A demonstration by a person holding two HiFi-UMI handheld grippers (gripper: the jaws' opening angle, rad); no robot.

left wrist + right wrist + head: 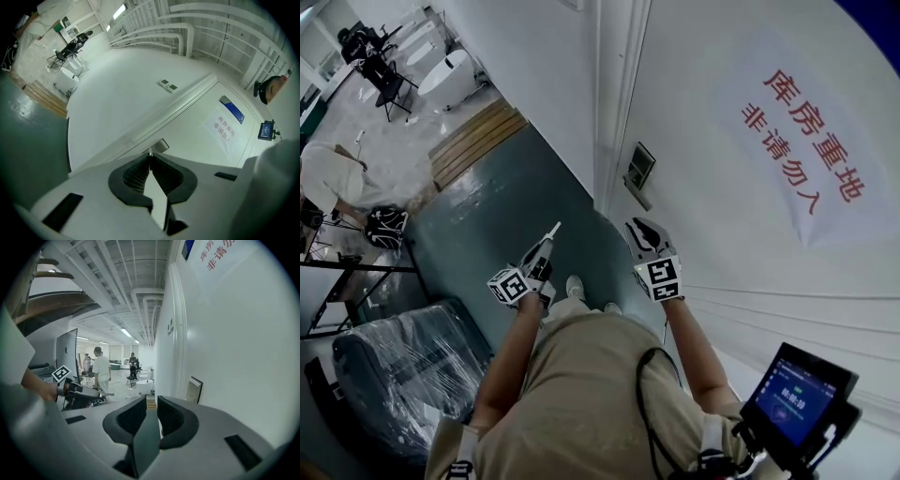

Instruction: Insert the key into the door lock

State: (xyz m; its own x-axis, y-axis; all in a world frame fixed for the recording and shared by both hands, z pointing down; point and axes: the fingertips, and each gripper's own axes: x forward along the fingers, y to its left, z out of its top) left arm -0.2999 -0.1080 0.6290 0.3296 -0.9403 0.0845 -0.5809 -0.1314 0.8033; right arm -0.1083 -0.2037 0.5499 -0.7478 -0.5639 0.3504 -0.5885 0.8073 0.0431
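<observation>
A small metal key (150, 153) sticks out from the tips of my left gripper (150, 158), whose jaws are shut on it. In the head view the left gripper (551, 234) points level toward the white door (750, 253), short of it. The door's metal lock plate (639, 169) sits on the door edge; it shows just beyond the key as the lock plate (161, 145). My right gripper (645, 232) hovers beside the door below the lock plate (194, 390). Its jaws stand a little apart with nothing between them, right gripper (152, 401).
A red-lettered sign (802, 131) is on the door. A plastic-wrapped sofa (403, 366) stands at the left, a wooden step (473, 141) farther along the wall. A person in white (100, 369) stands down the hall. A lit screen (797, 398) hangs at the wearer's right.
</observation>
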